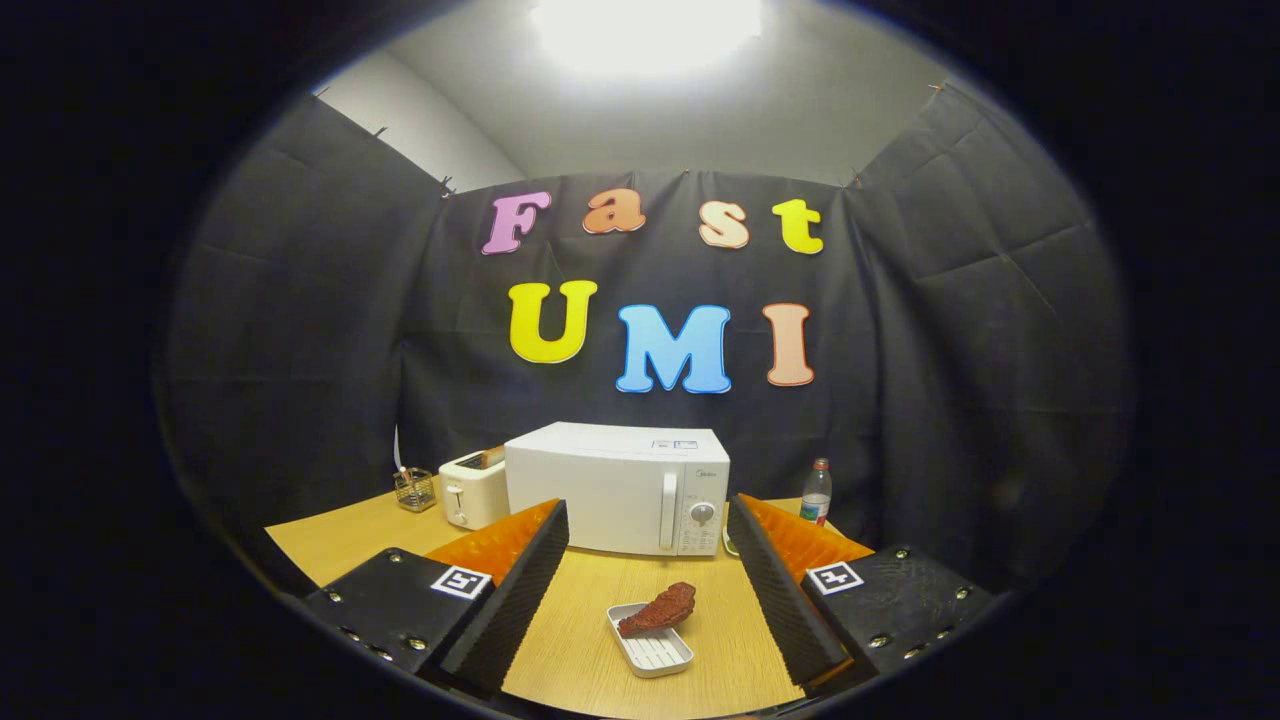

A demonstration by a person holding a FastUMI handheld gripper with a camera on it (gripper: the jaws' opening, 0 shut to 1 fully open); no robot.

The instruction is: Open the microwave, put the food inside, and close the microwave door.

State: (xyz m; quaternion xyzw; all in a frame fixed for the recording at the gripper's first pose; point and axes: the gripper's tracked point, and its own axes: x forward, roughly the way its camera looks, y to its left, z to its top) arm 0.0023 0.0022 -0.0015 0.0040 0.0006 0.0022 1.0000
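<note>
Tongs spread wide; food between them; microwave door closed beyond.

The single view came from the camera that rode on the claw and looked forward along its two fingers, which stood wide apart. It sat a little above the tabletop and faced level toward the back wall of the booth. The microwave stood straight ahead beyond the fingers, not very near, with its closed door toward the camera.
</note>
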